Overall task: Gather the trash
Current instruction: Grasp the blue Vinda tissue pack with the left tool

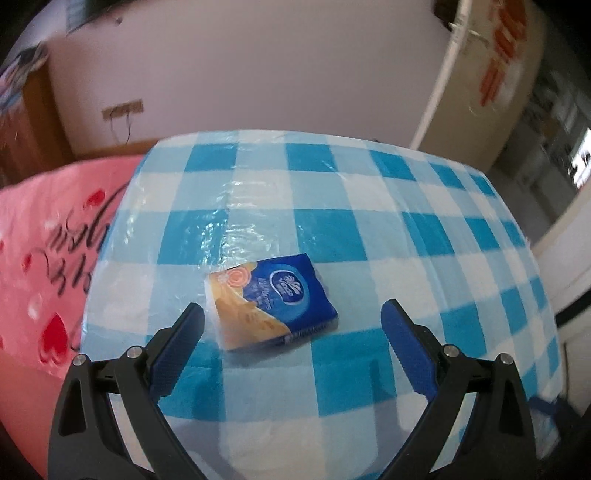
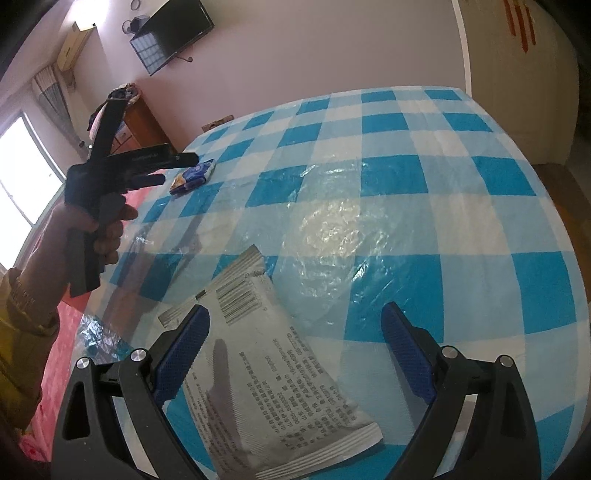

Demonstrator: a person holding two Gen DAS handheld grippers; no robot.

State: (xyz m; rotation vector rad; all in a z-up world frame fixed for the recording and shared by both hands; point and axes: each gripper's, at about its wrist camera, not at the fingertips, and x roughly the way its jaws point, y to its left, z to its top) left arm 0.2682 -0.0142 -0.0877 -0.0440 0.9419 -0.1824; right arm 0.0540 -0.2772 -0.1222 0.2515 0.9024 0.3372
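A blue and orange tissue packet (image 1: 272, 300) lies on the blue-and-white checked tablecloth (image 1: 332, 206). My left gripper (image 1: 293, 314) is open, just short of the packet, its fingers wide on either side. In the right wrist view the same packet (image 2: 194, 176) lies far left, with the left gripper (image 2: 177, 168) beside it. A grey printed wrapper (image 2: 266, 369) lies flat on the cloth (image 2: 406, 184) near the front. My right gripper (image 2: 295, 317) is open over the wrapper, its left finger above the wrapper's left part.
A pink sheet with red hearts (image 1: 44, 266) lies left of the table. A wooden cabinet (image 2: 138, 122) stands by the far wall under a wall television (image 2: 173, 29). A door (image 2: 517, 74) is at the right. The table edges fall off left and right.
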